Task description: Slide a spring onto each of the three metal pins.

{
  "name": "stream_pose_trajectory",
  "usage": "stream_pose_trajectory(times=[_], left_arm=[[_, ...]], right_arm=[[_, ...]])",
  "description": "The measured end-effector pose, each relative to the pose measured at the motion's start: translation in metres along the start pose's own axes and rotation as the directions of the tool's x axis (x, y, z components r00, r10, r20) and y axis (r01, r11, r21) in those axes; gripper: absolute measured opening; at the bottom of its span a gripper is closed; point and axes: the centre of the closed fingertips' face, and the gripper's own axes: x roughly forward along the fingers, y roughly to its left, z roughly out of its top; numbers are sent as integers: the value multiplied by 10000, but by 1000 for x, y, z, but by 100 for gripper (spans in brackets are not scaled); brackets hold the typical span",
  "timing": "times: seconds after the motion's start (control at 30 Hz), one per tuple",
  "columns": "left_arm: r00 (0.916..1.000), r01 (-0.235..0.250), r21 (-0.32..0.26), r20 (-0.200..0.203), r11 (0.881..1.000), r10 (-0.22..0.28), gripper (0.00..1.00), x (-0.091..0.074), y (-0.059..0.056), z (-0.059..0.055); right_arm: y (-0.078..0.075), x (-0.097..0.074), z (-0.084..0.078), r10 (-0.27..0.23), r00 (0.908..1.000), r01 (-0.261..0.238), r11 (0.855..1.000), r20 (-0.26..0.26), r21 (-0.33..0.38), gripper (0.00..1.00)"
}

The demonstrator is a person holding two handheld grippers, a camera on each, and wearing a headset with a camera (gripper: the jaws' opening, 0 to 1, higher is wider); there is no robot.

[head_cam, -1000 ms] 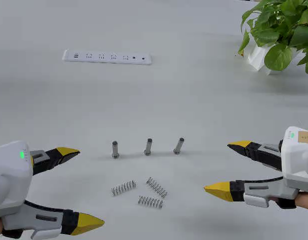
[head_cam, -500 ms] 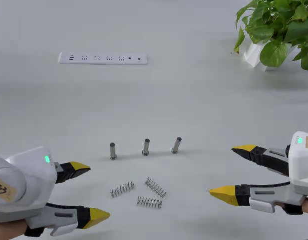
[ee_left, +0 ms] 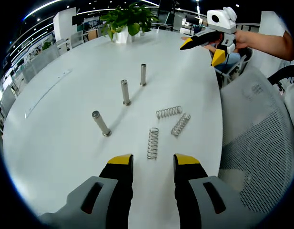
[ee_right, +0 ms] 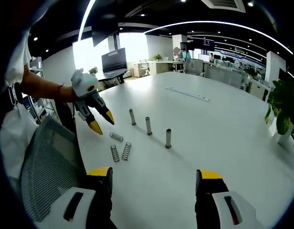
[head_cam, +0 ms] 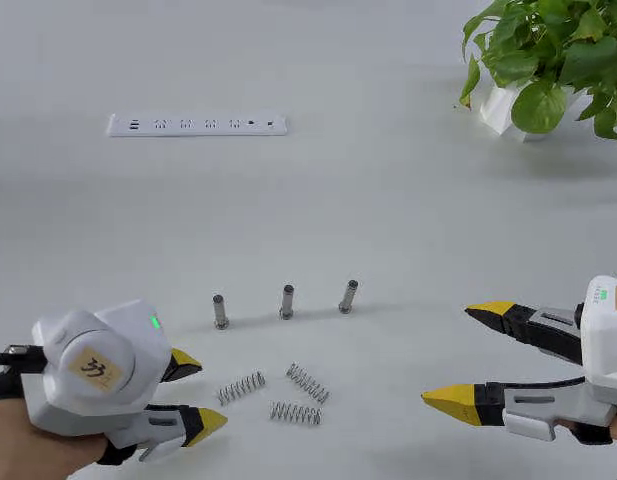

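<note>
Three short grey metal pins (head_cam: 286, 301) stand bare at table centre. Three small coiled steel springs (head_cam: 295, 412) lie loose at six o'clock from them. The yellow-tipped left gripper (head_cam: 203, 392) at eight o'clock and the right gripper (head_cam: 450, 355) at four o'clock are spread and empty. No spring is fitted yet.

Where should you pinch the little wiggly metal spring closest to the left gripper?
Pinch the small silver coil spring at its middle, across its round sides. It lies flat on the white table, pointing lengthwise away from the left gripper, whose open jaws line up either side of it, so coming straight ahead and low probably works best.
</note>
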Motion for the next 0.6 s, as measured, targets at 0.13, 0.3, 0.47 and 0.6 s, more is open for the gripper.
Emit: stream_pose_trajectory(times=[0.13, 0.3, 0.47, 0.6], left_arm=[[9998, -11, 22, -196, 10000, 12, 27, 9, -1, -2], [9984, -149, 134, -536, 9998, 156, 19, 16, 1, -5], [9973, -155, 271, -712, 9995, 174, 17, 20, 1, -7], [9957, -90, 326, -918, 9994, 119, 16, 24, -1, -10]], right_arm=[[-1, 0, -1, -15, 10000, 15, 10000, -14, 33, 69], [1, -1, -1, -24, 10000, 24, 10000, 63, 92, 69], [1, -1, -1, -45, 10000, 44, 9999, 77, 157, 69], [1, -1, -2, -72, 9999, 70, 9998, 86, 208, 69]])
